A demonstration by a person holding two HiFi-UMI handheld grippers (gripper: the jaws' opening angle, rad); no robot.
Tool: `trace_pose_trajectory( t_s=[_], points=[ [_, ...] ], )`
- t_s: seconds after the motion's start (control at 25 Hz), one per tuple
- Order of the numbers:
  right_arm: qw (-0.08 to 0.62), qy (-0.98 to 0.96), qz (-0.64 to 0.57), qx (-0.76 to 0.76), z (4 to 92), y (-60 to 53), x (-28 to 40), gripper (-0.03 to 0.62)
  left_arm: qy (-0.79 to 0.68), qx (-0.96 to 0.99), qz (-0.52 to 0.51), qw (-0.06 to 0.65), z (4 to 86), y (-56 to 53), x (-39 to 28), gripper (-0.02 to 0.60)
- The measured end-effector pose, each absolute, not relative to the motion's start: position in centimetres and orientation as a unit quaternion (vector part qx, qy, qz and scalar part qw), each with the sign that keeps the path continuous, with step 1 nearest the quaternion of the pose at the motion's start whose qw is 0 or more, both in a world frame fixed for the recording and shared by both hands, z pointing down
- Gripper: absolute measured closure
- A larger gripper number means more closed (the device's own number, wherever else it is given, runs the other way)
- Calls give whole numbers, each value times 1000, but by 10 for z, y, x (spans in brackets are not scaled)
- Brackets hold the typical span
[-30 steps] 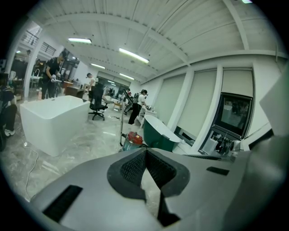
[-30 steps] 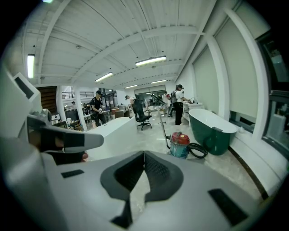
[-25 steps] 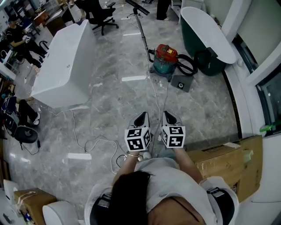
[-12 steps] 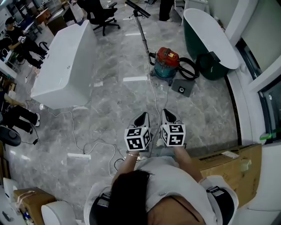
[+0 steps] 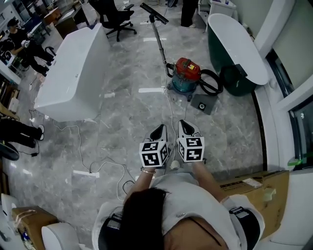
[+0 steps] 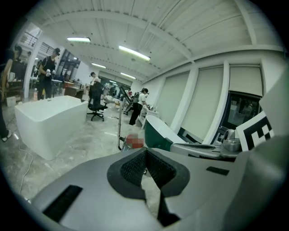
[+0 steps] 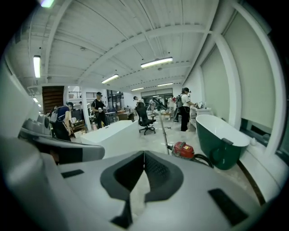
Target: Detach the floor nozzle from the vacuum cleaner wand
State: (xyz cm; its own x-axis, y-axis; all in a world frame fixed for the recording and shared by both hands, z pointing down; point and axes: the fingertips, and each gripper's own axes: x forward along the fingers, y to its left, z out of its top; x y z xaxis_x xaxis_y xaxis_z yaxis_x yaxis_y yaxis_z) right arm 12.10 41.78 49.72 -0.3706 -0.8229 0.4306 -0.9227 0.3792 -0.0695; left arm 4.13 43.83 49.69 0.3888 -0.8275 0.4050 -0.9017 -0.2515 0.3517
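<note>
A red canister vacuum [image 5: 187, 73] stands on the marble floor ahead of me. Its metal wand [image 5: 159, 39] leans upright, with the black floor nozzle [image 5: 154, 13] at its raised far end. A black hose [image 5: 211, 82] coils to the right of the canister. My left gripper [image 5: 158, 131] and right gripper [image 5: 186, 127] are held side by side in front of the person's chest. Both are shut with nothing in them, well short of the vacuum. The canister [image 7: 184, 150] and wand [image 7: 165, 131] show past the right gripper's tips [image 7: 144, 154]. In the left gripper view [image 6: 145, 151] the canister [image 6: 133, 140] is blurred.
A white bathtub [image 5: 73, 73] stands at the left and a green one [image 5: 237, 49] at the right. A cardboard box [image 5: 254, 188] sits near right. A cable [image 5: 100, 163] and power strip [image 5: 80, 173] lie on the floor. An office chair [image 5: 115, 17] and people stand farther off.
Both grippers have been carried forward together, staying shut. The vacuum, the bathtubs and the box have slid lower in the head view as the person comes nearer.
</note>
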Motion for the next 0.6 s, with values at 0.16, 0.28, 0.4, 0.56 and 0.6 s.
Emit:
trace_pose_trajectory(
  t_s=[0.16,0.28,0.4,0.56,0.6],
  points=[
    [159,-807,154,547,495,404,143,579,-544,792,73,265,495,424,61,577],
    [159,-803,155,553,496,396,157,579,-545,794,74,260,494,414,74,577],
    [162,-803,153,553,498,387,166,579,-546,794,76,255,494,403,83,577],
    [168,-804,157,548,508,378,178,579,-549,792,80,255,499,394,101,577],
    [167,-805,158,547,509,376,180,579,-550,792,82,253,500,392,104,577]
  ],
)
